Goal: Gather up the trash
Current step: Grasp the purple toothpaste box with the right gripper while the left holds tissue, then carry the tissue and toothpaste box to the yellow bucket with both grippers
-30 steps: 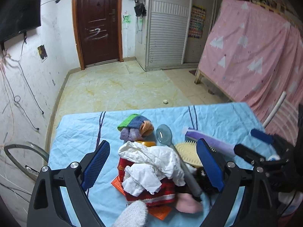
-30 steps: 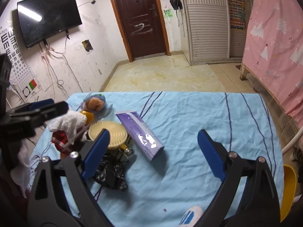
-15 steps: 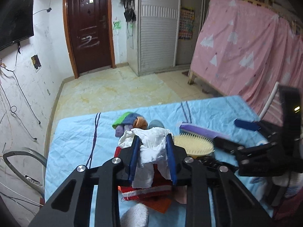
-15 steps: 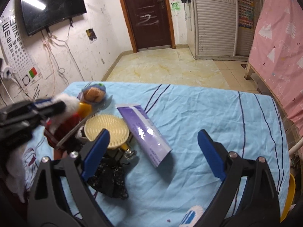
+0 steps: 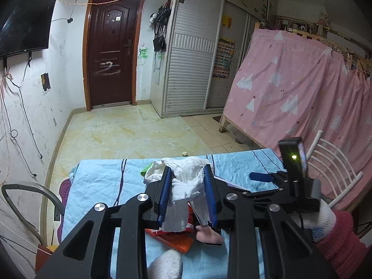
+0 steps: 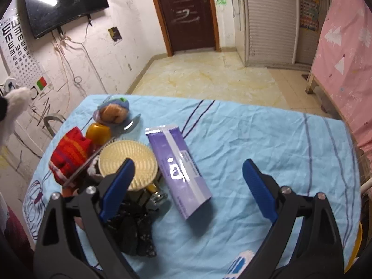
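Nearest the left wrist camera, the left gripper (image 5: 187, 187) has its jaws clamped on a wad of crumpled white tissue (image 5: 186, 176), which hangs between the blue pads clear of the desk (image 5: 97, 186). That wad reads as the trash being collected, pinched at its middle so the loose ends trail below without slipping out.

Take the purple box (image 6: 179, 172) as landmark. In the right wrist view, the right gripper (image 6: 187, 183) hovers above it with jaws wide and closing; the box's near end lies between the pads, neither pad touching it, so the box looks like the next pick. A black crumpled bag (image 6: 134, 232) lies nearer than the box, to its left, under the left pad. Touching the box's left side is a round cream brush (image 6: 127, 165), bristles up. Left of the brush sits a red striped cloth (image 6: 69, 155), with a yellow cup (image 6: 98, 133) just behind it. Beyond the box's far left corner lies a small plush toy (image 6: 114, 114). Farther still, past the desk edge, bare floor runs to the dark door (image 6: 186, 11).
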The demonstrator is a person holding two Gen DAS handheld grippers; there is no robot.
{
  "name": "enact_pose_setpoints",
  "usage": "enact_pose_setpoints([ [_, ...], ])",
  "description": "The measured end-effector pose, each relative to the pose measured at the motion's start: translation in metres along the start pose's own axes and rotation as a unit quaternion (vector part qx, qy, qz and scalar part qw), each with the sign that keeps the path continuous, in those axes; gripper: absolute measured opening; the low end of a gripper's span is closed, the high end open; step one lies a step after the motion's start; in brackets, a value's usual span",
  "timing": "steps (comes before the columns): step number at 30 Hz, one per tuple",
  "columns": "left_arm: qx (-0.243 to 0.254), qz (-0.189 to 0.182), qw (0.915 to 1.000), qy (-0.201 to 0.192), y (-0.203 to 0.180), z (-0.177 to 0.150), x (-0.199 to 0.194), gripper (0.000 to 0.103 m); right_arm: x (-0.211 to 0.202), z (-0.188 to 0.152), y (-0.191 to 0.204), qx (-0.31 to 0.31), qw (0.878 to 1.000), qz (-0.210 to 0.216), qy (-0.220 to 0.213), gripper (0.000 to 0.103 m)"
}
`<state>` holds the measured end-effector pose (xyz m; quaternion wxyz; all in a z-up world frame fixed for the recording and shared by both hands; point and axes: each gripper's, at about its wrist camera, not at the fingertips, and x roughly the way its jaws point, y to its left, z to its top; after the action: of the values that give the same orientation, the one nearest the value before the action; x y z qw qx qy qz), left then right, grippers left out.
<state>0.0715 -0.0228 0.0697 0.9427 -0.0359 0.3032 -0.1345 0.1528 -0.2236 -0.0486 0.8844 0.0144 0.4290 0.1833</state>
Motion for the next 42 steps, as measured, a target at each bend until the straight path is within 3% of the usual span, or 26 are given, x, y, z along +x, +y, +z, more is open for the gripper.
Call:
enact_pose_setpoints([
  [2,-0.005,-0.002,1.0000,0.007,0.002,-0.001,0.002,0.019,0.003,0.001,-0.006,0.013,1.000,0.010,0.003,0.081],
  [6,-0.011,-0.002,0.9998,0.014,0.008,-0.003,0.003,0.019,0.004,-0.003,-0.018,0.027,1.000,0.003,0.012,0.061],
  [7,-0.011,-0.001,0.9998,0.014,0.008,-0.004,0.003,0.019,0.005,-0.005,-0.019,0.022,1.000,-0.003,0.017,0.055],
  [12,-0.014,-0.006,0.9997,0.021,0.009,-0.007,0.005,0.019,0.006,-0.012,0.003,-0.043,0.998,-0.032,0.026,0.052],
  [18,-0.016,-0.004,0.9996,0.022,0.007,-0.010,0.002,0.019,0.007,-0.012,0.015,-0.083,0.994,-0.062,0.021,0.024],
  [24,-0.021,-0.003,0.9995,0.024,0.005,-0.010,-0.001,0.019,-0.004,-0.019,0.015,-0.081,0.995,-0.061,0.002,0.007],
  [33,-0.010,-0.011,0.9997,0.022,-0.014,-0.011,-0.011,0.019,-0.045,-0.027,0.003,-0.047,0.997,-0.045,-0.042,0.006],
  [42,0.025,-0.030,0.9991,0.017,-0.062,-0.009,-0.019,0.019,-0.097,-0.046,-0.026,-0.009,0.995,-0.046,-0.090,0.006],
])
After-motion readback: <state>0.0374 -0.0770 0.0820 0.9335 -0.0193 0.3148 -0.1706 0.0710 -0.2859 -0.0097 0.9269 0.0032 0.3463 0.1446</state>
